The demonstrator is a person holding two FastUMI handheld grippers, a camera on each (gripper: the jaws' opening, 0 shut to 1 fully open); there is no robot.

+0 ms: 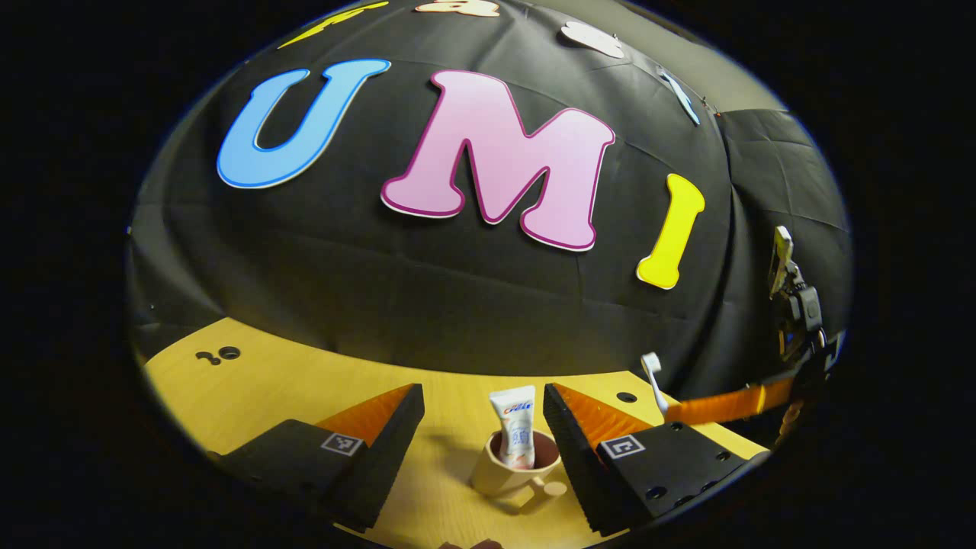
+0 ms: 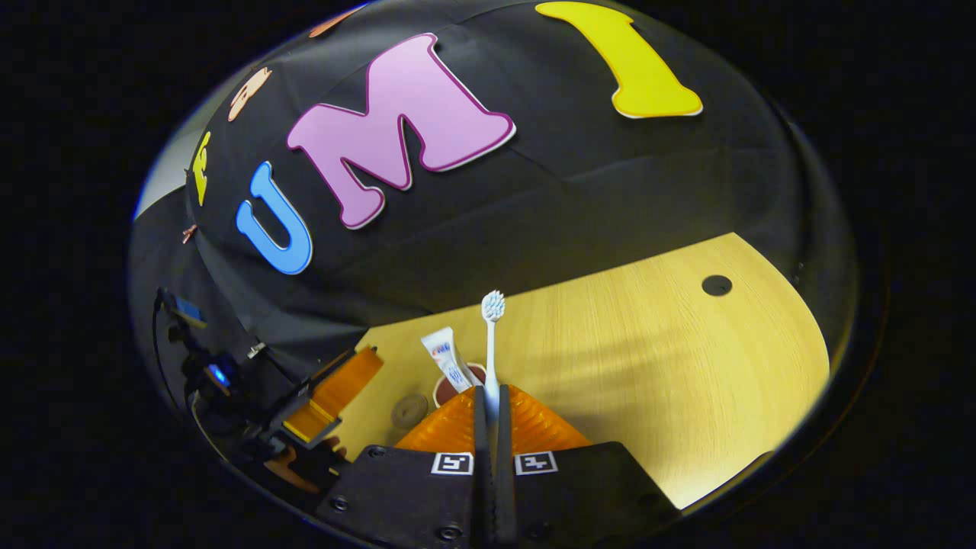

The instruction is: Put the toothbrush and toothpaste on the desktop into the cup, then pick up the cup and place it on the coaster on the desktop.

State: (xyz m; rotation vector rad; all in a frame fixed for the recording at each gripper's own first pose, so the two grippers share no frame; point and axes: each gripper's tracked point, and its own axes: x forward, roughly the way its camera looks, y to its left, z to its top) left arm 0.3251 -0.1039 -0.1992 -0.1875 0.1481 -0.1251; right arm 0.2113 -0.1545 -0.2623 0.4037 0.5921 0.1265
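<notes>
A beige cup [image 1: 505, 474] with a handle stands on the wooden desktop, and the white toothpaste tube [image 1: 516, 427] stands upright inside it. My left gripper [image 1: 482, 415] is open, its fingers either side of the cup without touching it. At the right of the left gripper view the white toothbrush [image 1: 654, 379] pokes up from the other gripper. In the right gripper view my right gripper [image 2: 490, 400] is shut on the toothbrush [image 2: 492, 335], bristles up, just this side of the cup [image 2: 457, 385] with the toothpaste [image 2: 450, 358]. A round coaster [image 2: 409, 410] lies left of the cup.
The wooden desktop [image 2: 648, 358] has small round holes [image 2: 716, 285], and its right part is bare. The black booth wall stands close behind the cup. The left gripper [image 2: 320, 404] and its holder show at the left of the right gripper view.
</notes>
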